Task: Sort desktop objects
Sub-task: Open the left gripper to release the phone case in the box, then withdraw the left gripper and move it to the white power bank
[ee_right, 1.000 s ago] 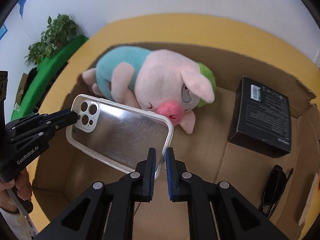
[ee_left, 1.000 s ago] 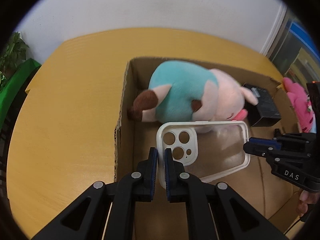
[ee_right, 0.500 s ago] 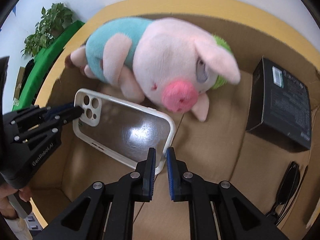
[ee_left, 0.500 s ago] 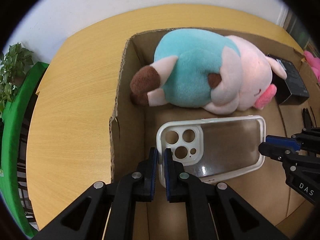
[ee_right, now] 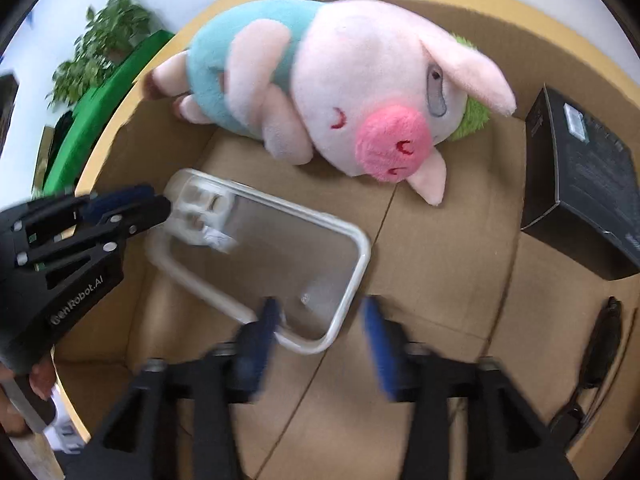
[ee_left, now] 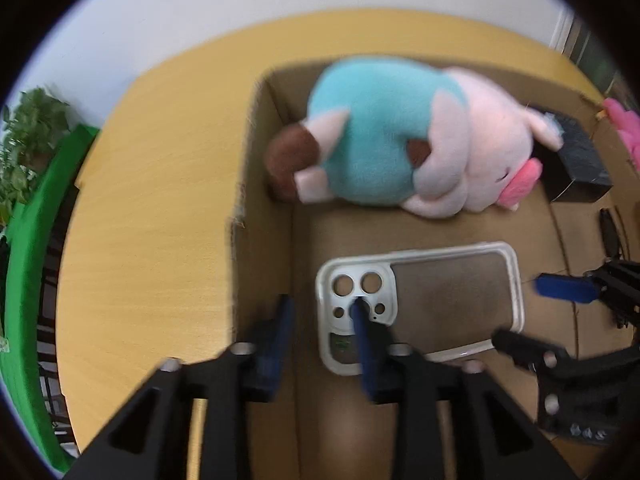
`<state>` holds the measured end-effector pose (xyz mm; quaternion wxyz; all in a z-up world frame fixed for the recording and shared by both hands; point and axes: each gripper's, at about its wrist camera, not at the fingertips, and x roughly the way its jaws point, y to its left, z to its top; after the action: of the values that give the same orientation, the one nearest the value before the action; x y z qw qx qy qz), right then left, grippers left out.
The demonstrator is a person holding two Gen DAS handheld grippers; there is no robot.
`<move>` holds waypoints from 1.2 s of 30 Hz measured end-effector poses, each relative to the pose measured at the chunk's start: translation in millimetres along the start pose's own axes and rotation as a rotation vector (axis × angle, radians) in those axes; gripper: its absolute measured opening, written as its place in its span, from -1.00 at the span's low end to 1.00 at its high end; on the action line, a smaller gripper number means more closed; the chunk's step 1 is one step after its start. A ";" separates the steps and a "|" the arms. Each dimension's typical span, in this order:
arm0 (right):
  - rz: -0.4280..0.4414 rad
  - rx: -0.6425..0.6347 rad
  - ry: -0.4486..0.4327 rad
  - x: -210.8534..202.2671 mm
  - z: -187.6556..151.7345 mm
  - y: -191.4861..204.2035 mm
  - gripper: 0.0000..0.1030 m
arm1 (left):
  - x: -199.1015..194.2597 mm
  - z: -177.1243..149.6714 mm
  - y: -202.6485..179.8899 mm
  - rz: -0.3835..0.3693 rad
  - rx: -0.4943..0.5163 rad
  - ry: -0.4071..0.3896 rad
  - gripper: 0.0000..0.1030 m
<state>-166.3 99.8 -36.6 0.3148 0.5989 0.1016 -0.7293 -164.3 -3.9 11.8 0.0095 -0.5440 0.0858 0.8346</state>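
Note:
A clear phone case with a white rim (ee_left: 448, 300) lies inside the cardboard box (ee_left: 260, 184), in front of a pink plush pig in a teal shirt (ee_left: 400, 148). My left gripper (ee_left: 322, 316) is open, its jaws straddling the case's camera end. My right gripper (ee_right: 320, 316) is open around the case's other end (ee_right: 280, 256). Neither holds the case. The left gripper also shows in the right wrist view (ee_right: 120, 208), and the right one in the left wrist view (ee_left: 560, 292).
A black carton (ee_right: 584, 196) lies at the box's right side, with black sunglasses (ee_right: 600, 344) in front of it. The box stands on a yellow wooden table (ee_left: 152, 200). A pink toy (ee_left: 624, 124) lies beyond the box. A green plant (ee_right: 104, 40) stands off-table.
Both grippers lowered the case into the box and have opened, releasing it. The case now rests on the box floor.

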 end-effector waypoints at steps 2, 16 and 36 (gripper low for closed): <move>-0.028 -0.038 -0.049 -18.9 -9.8 5.1 0.43 | -24.6 -10.1 3.1 -0.017 -0.009 -0.077 -0.34; -0.111 0.197 -0.442 -146.5 -143.4 -26.7 0.99 | -169.6 -135.1 32.5 -0.216 -0.134 -0.610 0.61; -0.455 0.016 -0.556 -185.6 -217.5 41.1 0.99 | -171.2 -201.9 33.9 -0.164 -0.157 -0.608 0.61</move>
<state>49.4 244.5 89.9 0.1554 0.3422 0.1371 -0.9165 84.9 -55.0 92.6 0.0600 -0.2742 -0.0299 0.9593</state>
